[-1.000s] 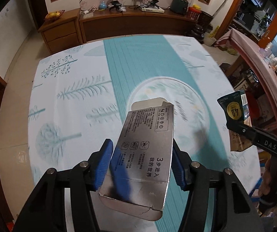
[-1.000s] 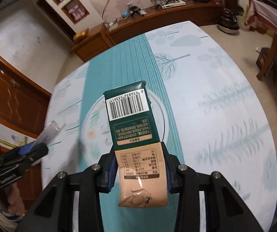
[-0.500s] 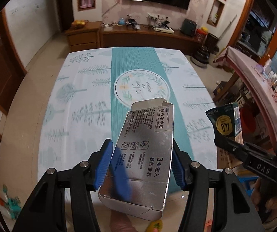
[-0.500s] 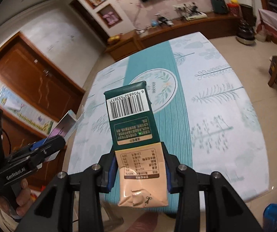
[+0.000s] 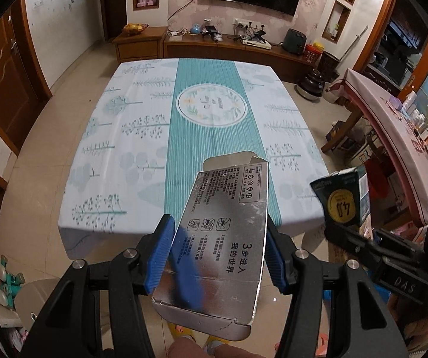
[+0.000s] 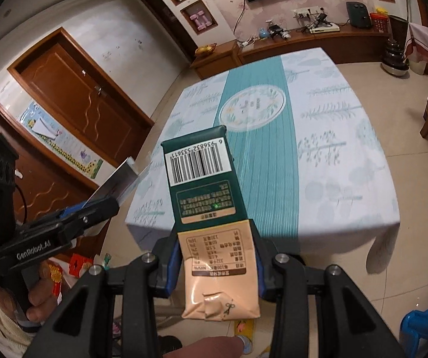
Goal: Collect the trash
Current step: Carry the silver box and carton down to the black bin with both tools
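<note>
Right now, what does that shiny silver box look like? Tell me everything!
The silver box is a flattened carton of shiny foil-faced card, printed with black Chinese text and small pictograms. Its far flap is open and its near edge is a bit torn. It is held in the air, tilted away toward the table, pinched at its sides by the blue pads of the left claw. Nothing else touches it.

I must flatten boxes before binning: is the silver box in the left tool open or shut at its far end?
Open. The silver box has its far flap standing up, unfolded.
</note>
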Tool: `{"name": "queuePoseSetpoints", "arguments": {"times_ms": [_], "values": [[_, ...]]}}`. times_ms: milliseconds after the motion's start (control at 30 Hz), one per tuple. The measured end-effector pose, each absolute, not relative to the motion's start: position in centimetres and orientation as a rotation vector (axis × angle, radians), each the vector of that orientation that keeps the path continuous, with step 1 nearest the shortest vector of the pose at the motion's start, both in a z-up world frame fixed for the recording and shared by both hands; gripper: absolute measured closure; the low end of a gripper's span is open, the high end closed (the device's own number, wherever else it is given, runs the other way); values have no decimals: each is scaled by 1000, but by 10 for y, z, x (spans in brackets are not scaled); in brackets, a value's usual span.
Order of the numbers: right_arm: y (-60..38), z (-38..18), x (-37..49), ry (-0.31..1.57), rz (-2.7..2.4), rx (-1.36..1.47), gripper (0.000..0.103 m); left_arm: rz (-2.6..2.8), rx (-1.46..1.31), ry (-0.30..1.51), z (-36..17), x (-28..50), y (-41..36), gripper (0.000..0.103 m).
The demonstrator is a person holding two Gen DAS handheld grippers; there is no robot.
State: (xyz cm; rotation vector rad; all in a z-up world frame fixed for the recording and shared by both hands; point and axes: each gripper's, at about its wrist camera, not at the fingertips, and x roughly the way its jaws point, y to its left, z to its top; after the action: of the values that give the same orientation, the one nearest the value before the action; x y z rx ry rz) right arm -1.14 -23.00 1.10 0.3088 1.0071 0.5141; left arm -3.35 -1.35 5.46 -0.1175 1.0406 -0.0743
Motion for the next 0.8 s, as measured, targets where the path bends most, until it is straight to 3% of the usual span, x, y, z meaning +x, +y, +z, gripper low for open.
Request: {"name": "queuePoseSetpoints", "arguments": {"times_ms": [267,800], "values": [[-215,-24,-32,1102,483,317,65,-117,-102,1089,13,-40,-13,47],[-205,-190,-32,1269,264,449,65,-219,-121,1287,-178,-18,-25,48]]}}
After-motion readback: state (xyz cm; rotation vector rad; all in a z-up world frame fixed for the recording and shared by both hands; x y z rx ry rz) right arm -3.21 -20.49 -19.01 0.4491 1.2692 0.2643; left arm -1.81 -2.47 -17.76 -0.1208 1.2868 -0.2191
